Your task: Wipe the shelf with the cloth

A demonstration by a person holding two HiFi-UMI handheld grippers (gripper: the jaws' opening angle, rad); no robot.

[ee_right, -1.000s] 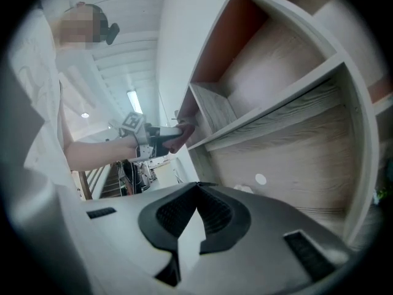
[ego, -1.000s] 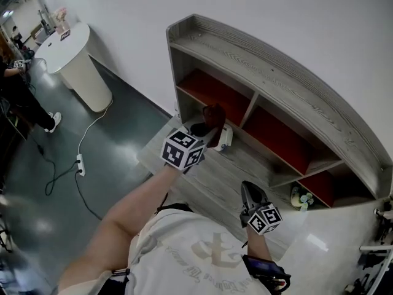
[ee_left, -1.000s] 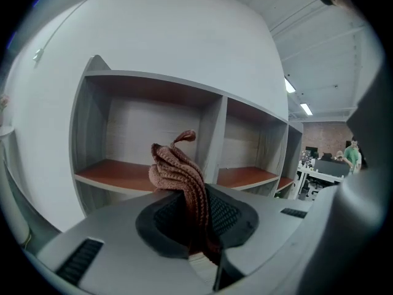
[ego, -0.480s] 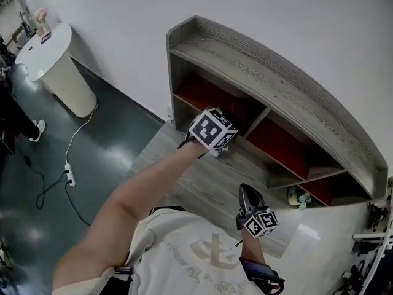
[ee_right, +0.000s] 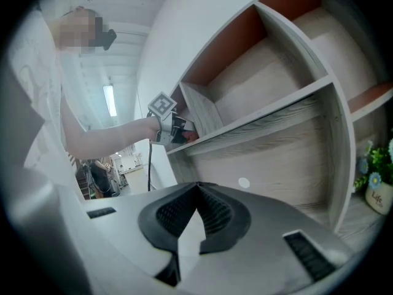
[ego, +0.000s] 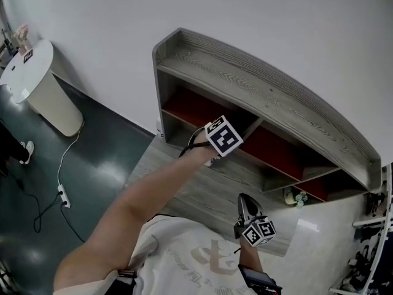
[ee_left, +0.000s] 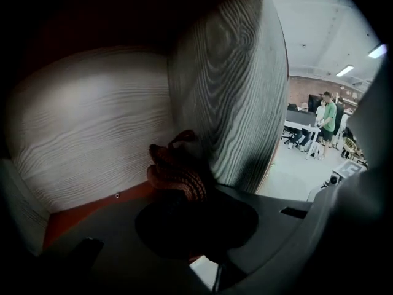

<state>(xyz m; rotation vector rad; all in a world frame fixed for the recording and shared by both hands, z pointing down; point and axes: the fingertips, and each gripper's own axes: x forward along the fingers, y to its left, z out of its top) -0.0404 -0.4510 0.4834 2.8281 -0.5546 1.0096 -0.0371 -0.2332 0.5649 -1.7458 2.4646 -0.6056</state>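
White wall above a dark, glossy floor. Against the wall stands the shelf, a long unit of grey boards with marked wood grain, a raised lip round its top and red back panels in its open compartments. A pale wood-look platform extends in front of its base. At far left stands a white, round-topped pedestal, with a cable trailing over the floor to a white power strip. The person's bare left arm reaches into the upper left compartment, where the left gripper is clamped on the cloth, a bunched, ribbed, reddish-brown fabric held at the inner corner where two grained boards meet. The right gripper is held low by the person's torso, well apart from the shelf, its ridged black jaws together with nothing between them. A small potted plant, with pale blue flowers in a white pot, stands in the lowest right compartment.
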